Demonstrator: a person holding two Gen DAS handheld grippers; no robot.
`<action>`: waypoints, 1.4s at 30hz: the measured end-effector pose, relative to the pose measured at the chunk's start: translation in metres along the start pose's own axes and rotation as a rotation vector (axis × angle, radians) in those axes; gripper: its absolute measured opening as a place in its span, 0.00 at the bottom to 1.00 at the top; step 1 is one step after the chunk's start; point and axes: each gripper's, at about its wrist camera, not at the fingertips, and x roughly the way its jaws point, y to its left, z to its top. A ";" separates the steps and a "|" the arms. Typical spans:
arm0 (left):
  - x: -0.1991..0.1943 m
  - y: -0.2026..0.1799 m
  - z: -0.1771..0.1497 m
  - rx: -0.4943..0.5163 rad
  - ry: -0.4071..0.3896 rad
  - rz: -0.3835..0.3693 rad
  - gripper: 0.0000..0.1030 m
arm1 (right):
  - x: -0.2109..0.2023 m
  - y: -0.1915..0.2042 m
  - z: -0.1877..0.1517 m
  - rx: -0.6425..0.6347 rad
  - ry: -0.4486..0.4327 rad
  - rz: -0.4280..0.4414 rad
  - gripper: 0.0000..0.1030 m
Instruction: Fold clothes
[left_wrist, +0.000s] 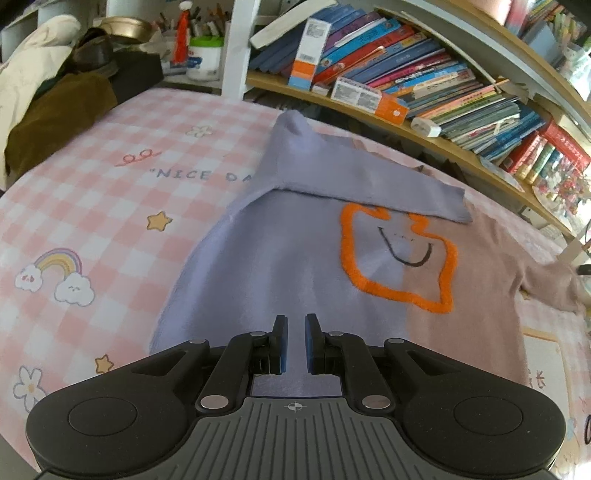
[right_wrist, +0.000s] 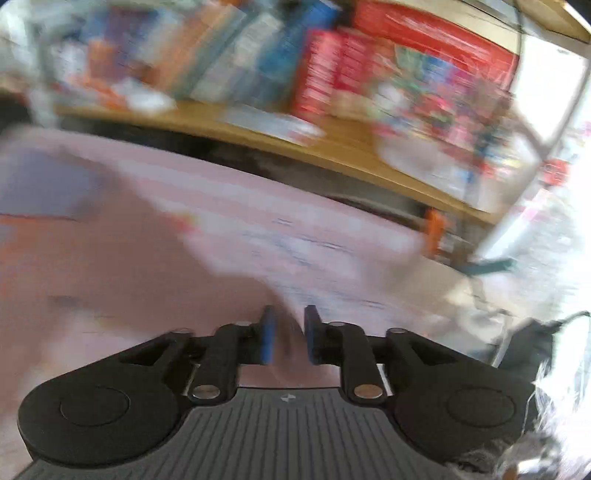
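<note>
My right tool (right_wrist: 288, 334), jaws apart with pink cloth between, sits at the unfolded pink sleeve (left_wrist: 546, 284) running rightward off the sweater (left_wrist: 295, 266); left tool (left_wrist: 295, 343) nearly together, empty.

The bed (left_wrist: 110, 192) carries a pink-and-white checked sheet printed with stars, a rainbow and lettering. A lilac-and-beige sweater (left_wrist: 295, 266) lies flat at frame centre, one sleeve folded across it. A brown garment (left_wrist: 55, 122) and a cream one (left_wrist: 33, 62) lie heaped at upper left.
</note>
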 end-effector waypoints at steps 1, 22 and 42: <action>-0.003 0.000 0.000 0.002 -0.008 0.001 0.11 | 0.007 0.001 -0.001 0.010 -0.006 -0.038 0.37; -0.002 0.006 -0.007 -0.028 0.007 0.006 0.11 | -0.006 0.049 -0.037 0.407 -0.200 0.044 0.35; -0.014 0.056 -0.016 -0.099 -0.062 0.055 0.11 | 0.021 0.078 -0.038 0.417 0.024 -0.168 0.50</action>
